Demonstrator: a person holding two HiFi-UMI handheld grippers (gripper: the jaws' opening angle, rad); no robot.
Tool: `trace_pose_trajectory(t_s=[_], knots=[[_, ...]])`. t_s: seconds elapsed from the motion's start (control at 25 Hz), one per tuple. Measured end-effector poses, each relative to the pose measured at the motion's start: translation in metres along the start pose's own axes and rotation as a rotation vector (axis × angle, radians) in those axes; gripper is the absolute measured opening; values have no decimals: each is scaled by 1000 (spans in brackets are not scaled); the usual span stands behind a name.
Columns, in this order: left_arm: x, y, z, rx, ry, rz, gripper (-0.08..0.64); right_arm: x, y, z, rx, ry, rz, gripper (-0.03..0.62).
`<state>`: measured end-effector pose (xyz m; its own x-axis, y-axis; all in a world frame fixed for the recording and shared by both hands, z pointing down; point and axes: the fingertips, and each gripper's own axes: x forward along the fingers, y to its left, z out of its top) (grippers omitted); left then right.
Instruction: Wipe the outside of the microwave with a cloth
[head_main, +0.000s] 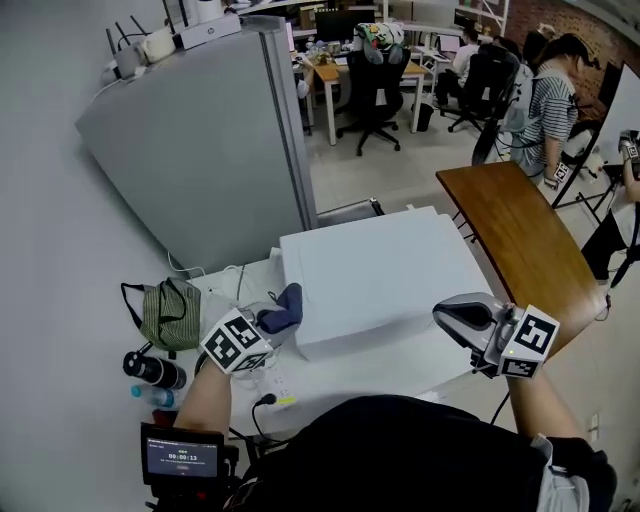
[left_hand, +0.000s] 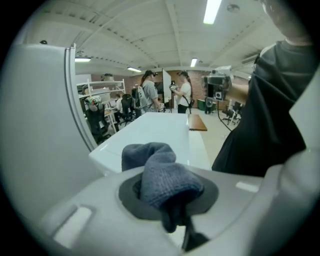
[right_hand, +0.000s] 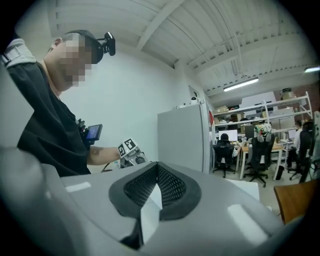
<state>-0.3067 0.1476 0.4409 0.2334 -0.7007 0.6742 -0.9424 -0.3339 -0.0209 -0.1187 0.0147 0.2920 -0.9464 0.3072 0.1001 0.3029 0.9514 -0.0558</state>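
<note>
The white microwave (head_main: 380, 270) stands on a white table (head_main: 330, 385), seen from above in the head view. My left gripper (head_main: 268, 326) is shut on a blue-grey cloth (head_main: 283, 308) at the microwave's front left corner. In the left gripper view the cloth (left_hand: 162, 175) bulges out of the jaws, with the microwave's top (left_hand: 155, 132) just beyond it. My right gripper (head_main: 456, 318) hovers off the microwave's front right corner. It is shut, with nothing between its pads (right_hand: 170, 187). The right gripper view also catches the left gripper (right_hand: 131, 152) across the microwave.
A tall grey partition (head_main: 210, 140) stands behind the microwave on the left. A brown wooden table (head_main: 520, 240) runs along the right. A green striped bag (head_main: 168, 315), a black bottle (head_main: 153, 368) and cables (head_main: 262, 400) lie on the left. People and office chairs (head_main: 375, 80) fill the back.
</note>
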Motion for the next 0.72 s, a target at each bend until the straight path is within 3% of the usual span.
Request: trace_pose_trajectory(t_s=[0.16,0.32,0.48,0.72], knots=[[6,8,37,50,-66,-63,58,-8,5,-6,6,14,-68,5],[33,15,82,132,-44,-75,58,-34,-29,-5,16,-19,-112,5],[84,34,141,171,2,-60,60,-72,-85,-19,14,-53,-101,5],[202,64,234,131,121,-104,58,-147,-197,-59,116,-107,-81,5]])
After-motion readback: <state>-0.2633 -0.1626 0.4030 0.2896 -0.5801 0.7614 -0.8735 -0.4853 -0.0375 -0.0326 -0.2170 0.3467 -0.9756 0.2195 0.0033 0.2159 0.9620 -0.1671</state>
